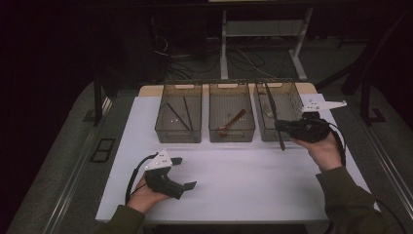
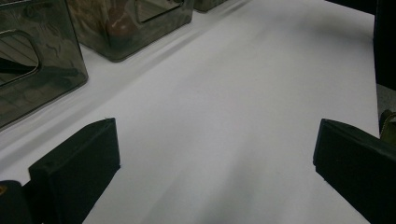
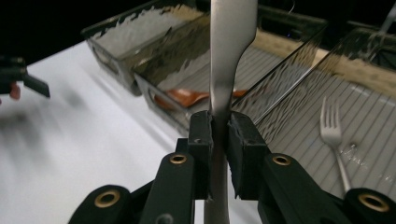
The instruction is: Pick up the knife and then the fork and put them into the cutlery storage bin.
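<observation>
My right gripper (image 1: 279,126) is shut on a long silver table knife (image 1: 273,109), held nearly upright at the front wall of the right-hand clear bin (image 1: 293,95). In the right gripper view the knife (image 3: 232,42) rises between the two pads of that gripper (image 3: 219,127), and a silver fork (image 3: 332,126) lies on the ribbed floor of the bin beside it. My left gripper (image 1: 184,172) rests low on the white table (image 1: 243,180) at the front left, open, with nothing between its jaws (image 2: 217,140).
Three clear bins stand in a row at the back of the table. The left bin (image 1: 178,134) holds thin dark sticks, and the middle bin (image 1: 232,136) holds a reddish-brown spoon (image 1: 233,122). Beyond the table are dark floor, cables and a desk frame.
</observation>
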### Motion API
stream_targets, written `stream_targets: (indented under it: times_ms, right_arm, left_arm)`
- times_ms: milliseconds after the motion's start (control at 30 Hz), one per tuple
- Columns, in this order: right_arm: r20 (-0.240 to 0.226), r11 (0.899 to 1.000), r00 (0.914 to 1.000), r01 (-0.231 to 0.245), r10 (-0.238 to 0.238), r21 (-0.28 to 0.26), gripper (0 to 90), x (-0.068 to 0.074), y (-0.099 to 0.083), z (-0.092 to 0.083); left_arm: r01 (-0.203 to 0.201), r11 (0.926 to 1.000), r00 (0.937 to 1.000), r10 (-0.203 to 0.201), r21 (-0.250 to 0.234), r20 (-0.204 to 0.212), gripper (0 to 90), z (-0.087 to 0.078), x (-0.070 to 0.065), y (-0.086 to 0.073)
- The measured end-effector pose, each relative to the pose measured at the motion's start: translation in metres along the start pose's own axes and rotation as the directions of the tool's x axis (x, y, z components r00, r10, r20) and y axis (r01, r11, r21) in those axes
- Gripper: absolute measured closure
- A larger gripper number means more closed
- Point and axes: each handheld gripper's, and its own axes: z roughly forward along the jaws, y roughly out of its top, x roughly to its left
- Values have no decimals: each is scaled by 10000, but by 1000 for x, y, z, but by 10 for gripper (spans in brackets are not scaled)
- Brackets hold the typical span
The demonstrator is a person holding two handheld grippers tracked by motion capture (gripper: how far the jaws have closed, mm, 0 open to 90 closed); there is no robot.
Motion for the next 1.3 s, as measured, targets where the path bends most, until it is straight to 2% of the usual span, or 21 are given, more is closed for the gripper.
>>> stream_targets:
  times_ms: [267, 567, 867, 1133, 1300]
  right_arm:
    - [313, 9982, 9994, -105, 123, -586, 787, -9, 13, -4]
    - [1196, 9952, 9924, -187, 302, -966, 787, -25, 20, -3]
    - [2119, 9965, 9761, -330, 487, -771, 787, -52, 20, 5]
    - [2469, 9957, 9662, -583, 745, -721, 787, -74, 24, 9]
    - [2646, 9968, 9612, -698, 780, -400, 787, -83, 24, 15]
  left_arm:
    - [-52, 10000, 10000, 52, -27, 2, 0, 0, 0, 0]
    - [-54, 10000, 10000, 54, -11, 10, 0, -1, 0, 0]
    - [-22, 10000, 10000, 22, -49, 8, 0, -1, 0, 1]
    - [-3, 10000, 10000, 3, -43, 4, 0, -1, 0, 1]
    - [-33, 10000, 10000, 33, -33, 5, 0, -1, 1, 1]
